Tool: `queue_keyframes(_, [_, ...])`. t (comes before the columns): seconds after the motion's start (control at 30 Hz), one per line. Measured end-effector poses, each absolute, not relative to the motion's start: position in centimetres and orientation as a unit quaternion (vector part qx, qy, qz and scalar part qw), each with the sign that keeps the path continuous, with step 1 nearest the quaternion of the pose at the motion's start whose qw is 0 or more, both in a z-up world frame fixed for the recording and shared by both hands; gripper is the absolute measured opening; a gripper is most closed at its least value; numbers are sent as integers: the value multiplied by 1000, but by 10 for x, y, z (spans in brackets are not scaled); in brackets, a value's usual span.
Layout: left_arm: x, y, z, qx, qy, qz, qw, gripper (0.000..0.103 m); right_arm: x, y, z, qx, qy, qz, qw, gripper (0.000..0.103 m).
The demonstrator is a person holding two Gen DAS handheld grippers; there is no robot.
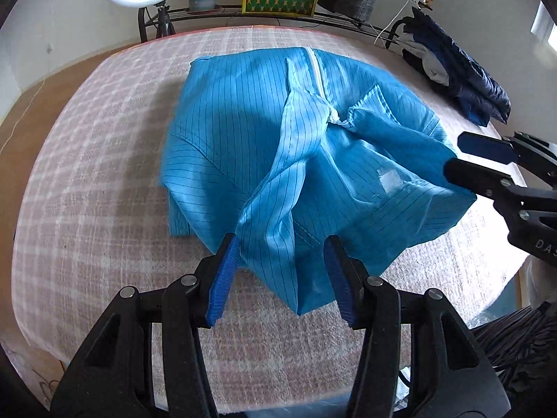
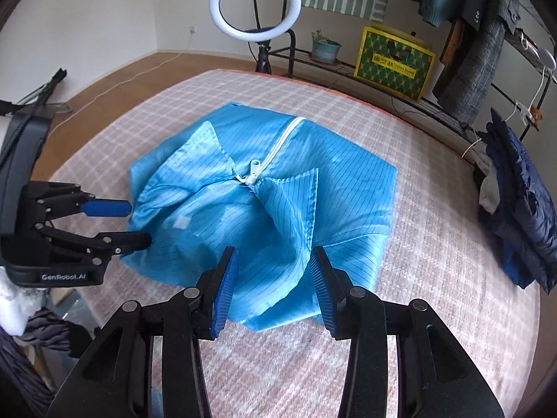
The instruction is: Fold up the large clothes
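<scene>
A blue pinstriped garment [image 1: 243,132] with a white zipper [image 1: 315,69] lies partly folded on the checked pink bed cover [image 1: 87,191]; it also shows in the right wrist view [image 2: 330,181]. My left gripper [image 1: 283,264] is open, its jaws on either side of a raised fold at the garment's near edge. My right gripper [image 2: 273,275] is open over the garment's near edge. Each gripper shows in the other's view, the right gripper [image 1: 456,155] at the garment's right side and the left gripper [image 2: 137,221] at its left side, both open.
A dark blue padded jacket [image 2: 522,202] lies at the bed's right edge. Behind the bed stand a ring light [image 2: 256,5], a potted plant [image 2: 325,48], a yellow-green box [image 2: 393,62] on a low rack, and hanging clothes [image 2: 480,45].
</scene>
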State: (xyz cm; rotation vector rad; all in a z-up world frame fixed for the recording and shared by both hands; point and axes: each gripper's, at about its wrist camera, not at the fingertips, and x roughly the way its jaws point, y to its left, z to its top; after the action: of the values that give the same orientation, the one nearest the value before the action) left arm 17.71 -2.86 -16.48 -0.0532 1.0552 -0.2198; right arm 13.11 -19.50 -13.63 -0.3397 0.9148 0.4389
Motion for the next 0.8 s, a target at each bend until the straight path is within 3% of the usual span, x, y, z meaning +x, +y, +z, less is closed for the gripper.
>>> queue_keyframes(0.2, [178,-27,-165,-18,494,-108,862,42,139,-185,-144,-162,444,223,853,41])
queue_keyframes(0.27, [178,-26,-166,-15,494,-107,863,27,143,-182,-149,-161,449,229,848,41])
queue_keyframes(0.3, [178,-25,-168,-13,497,-108,861,15,145,-181,-152,-163,454,231,845,41])
queue_keyframes(0.33, [178,-24,-169,-13,498,-108,860,11,148,-179,-156,-171,461,230,840,41])
queue_keyframes(0.43, [175,-21,-167,-22,493,-112,863,9,156,-180,-160,-157,475,227,836,41])
queue_keyframes(0.6, [169,-19,-157,-41,481,-118,868,9,169,-181,-145,-37,489,302,817,41])
queue_keyframes(0.8, [172,-28,-168,-12,492,-107,864,11,183,-153,-155,-3,511,323,796,41])
